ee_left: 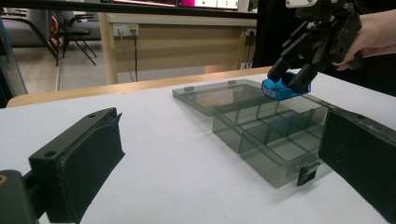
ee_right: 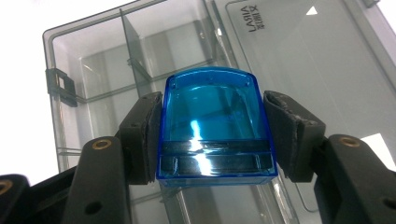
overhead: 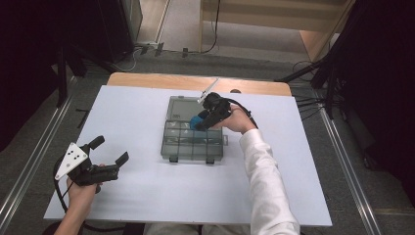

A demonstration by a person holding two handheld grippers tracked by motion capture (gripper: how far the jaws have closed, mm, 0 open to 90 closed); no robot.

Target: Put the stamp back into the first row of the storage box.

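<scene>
The right gripper (ee_right: 212, 135) is clamping a blue translucent block (ee_right: 215, 128) between its two black padded jaws, one pad pressing on each side face; the block is glossy, with a rounded far edge and a dark band across its near end. It is hanging just above the smoky grey compartment box (overhead: 192, 141), over the cells nearest the hinge, and not resting on any divider as seen in the left gripper view, where the right gripper (ee_left: 292, 81) is coming down at a slant with the block (ee_left: 279, 88) at its tips. The box is lying open, its flat lid (overhead: 185, 108) folded back onto the pale table sheet (overhead: 137, 191), and thin upright partitions are dividing it into small rectangular cells; lettering on the lid is showing in the right gripper view. The left gripper (overhead: 110, 149) is sitting well apart at the near left of the table, jaws standing wide with nothing between them. A wooden table edge (overhead: 156, 81) is showing beyond the sheet.
</scene>
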